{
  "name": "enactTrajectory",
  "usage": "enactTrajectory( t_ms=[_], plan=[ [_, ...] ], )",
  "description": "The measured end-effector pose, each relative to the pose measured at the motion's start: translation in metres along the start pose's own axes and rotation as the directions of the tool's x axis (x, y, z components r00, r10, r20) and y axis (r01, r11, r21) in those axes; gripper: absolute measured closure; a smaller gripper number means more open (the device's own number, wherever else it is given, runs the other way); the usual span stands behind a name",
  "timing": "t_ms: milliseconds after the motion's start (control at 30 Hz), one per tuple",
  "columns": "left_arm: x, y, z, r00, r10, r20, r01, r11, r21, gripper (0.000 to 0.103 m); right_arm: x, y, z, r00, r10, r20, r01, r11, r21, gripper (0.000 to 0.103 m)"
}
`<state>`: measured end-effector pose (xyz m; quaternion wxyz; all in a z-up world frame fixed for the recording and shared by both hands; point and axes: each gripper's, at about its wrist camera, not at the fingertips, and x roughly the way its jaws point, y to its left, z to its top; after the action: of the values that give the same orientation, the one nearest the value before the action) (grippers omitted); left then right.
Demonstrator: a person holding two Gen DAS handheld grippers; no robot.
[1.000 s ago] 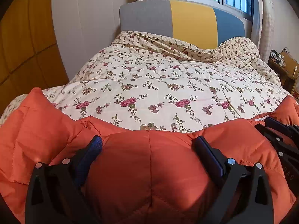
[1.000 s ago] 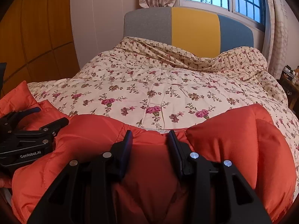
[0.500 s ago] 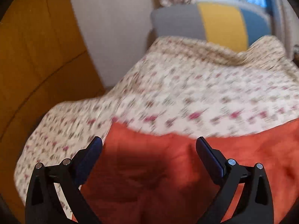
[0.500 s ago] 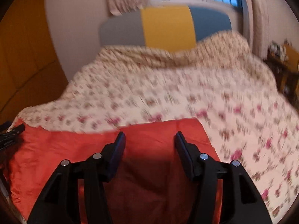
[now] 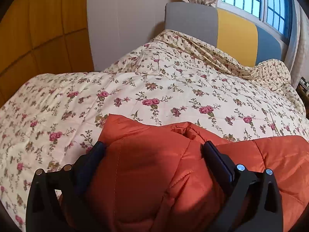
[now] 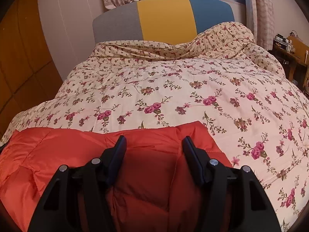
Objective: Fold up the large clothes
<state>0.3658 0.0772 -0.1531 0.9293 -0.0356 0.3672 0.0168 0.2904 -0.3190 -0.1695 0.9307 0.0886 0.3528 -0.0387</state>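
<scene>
Orange puffer jacket (image 6: 150, 174) on floral quilt (image 6: 183, 89), bulging between wide left claw (image 5: 152, 148) and opening right claw (image 6: 154, 141), ungripped.

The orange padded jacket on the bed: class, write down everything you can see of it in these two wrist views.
The orange padded jacket is a puffy, quilted garment of smooth, slightly shiny fabric with stitched seams. It lies bunched at the near end of the floral quilt. In the left wrist view the left gripper straddles a bulging fold, fingers wide apart. In the right wrist view the right gripper has its jaws opening with jacket fabric between them. No collar, zip or sleeve can be told for certain.
</scene>
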Motion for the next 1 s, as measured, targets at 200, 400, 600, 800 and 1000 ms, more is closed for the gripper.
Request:
enactTrajectory(
  t_ms=[200, 400, 600, 800, 1000],
  plan=[
    [-0.027, 0.003, -0.009, 0.999, 0.029, 0.022, -0.029, 0.999, -0.025, 0.003, -0.001, 0.001, 0.0, 1.0, -0.009, 0.001, 0.009, 1.0, -0.006, 0.041],
    [-0.09, 0.024, -0.051, 0.996, 0.0, 0.086, 0.015, 0.985, -0.169, 0.003, -0.005, 0.003, -0.001, 0.999, -0.034, 0.01, 0.034, 0.999, -0.013, 0.037],
    [-0.131, 0.025, -0.106, 0.996, 0.003, 0.089, 0.01, 0.989, -0.147, 0.003, -0.019, 0.003, -0.002, 0.997, -0.079, 0.002, 0.079, 0.997, 0.001, 0.029],
    [-0.154, 0.026, -0.137, 0.995, -0.045, 0.085, 0.055, 0.991, -0.119, 0.003, -0.055, 0.007, -0.009, 0.996, -0.086, 0.01, 0.086, 0.996, 0.011, 0.027],
    [-0.167, 0.026, -0.149, 0.99, -0.093, 0.102, 0.11, 0.979, -0.173, 0.003, -0.09, 0.02, -0.023, 0.995, -0.095, 0.03, 0.096, 0.995, -0.035, 0.027]
  ],
)
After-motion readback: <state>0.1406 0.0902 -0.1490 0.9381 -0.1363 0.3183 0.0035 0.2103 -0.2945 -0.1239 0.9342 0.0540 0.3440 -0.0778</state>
